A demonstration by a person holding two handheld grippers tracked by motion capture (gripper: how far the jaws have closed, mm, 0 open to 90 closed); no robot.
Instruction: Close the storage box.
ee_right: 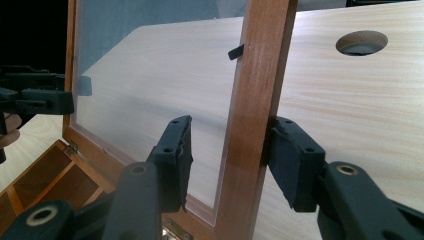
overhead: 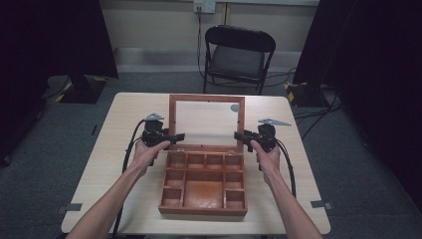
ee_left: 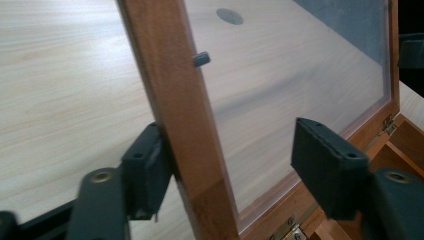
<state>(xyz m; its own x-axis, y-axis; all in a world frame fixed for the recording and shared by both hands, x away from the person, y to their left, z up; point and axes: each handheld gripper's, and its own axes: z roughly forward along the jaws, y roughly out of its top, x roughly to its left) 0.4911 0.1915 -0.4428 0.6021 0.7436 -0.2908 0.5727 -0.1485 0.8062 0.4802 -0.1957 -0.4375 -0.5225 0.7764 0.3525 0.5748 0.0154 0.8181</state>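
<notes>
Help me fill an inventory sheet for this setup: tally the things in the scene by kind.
Wooden box: 1
Grippers, left gripper and right gripper: 2
Table: 1
Folding chair: 1
Total: 5

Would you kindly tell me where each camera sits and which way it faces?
High view: above the person's side, looking forward and down on the table; both forearms and hands show.
Left gripper view: rides the left gripper, looking along its fingers at the lid.
Right gripper view: rides the right gripper, facing the lid's other side rail.
All three share the wooden box with its glass lid.
</notes>
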